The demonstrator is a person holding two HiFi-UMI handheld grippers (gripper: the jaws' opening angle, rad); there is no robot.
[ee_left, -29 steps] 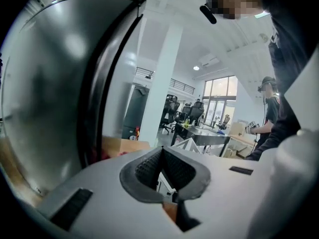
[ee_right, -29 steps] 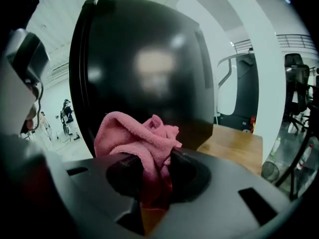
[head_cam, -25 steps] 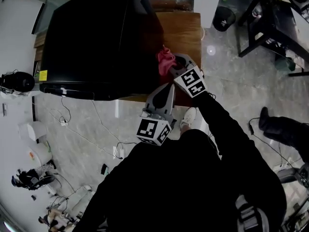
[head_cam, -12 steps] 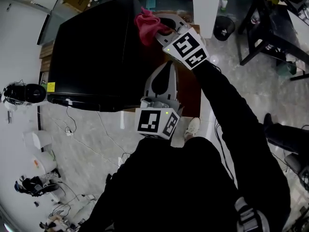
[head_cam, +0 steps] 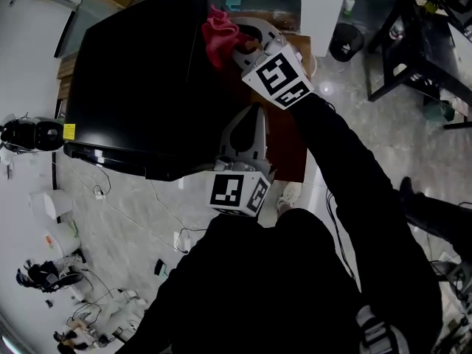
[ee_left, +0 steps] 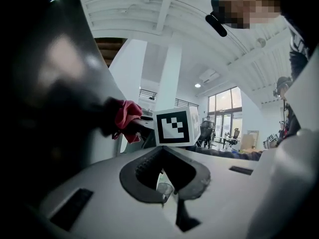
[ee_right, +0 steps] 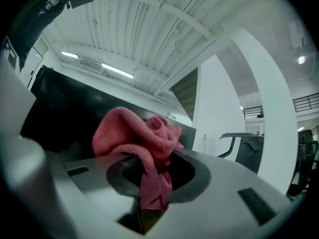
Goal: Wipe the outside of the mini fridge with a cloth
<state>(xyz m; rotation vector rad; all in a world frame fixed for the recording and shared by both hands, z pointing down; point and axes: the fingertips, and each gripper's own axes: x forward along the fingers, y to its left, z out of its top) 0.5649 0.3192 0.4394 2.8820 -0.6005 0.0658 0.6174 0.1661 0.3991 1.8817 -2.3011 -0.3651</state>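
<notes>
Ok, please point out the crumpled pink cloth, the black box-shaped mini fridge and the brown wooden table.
crumpled pink cloth (head_cam: 219,34): head view, its bunched middle.
black box-shaped mini fridge (head_cam: 136,80): head view, its top face.
brown wooden table (head_cam: 286,144): head view, a bare part.

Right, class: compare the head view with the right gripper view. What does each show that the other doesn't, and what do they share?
Head view only: the left gripper, held nearer the person, the wooden table and the grey floor. Right gripper view only: how the jaws close on the pink cloth, and the ceiling strip lights. Both: the right gripper, that cloth and the black mini fridge.
</notes>
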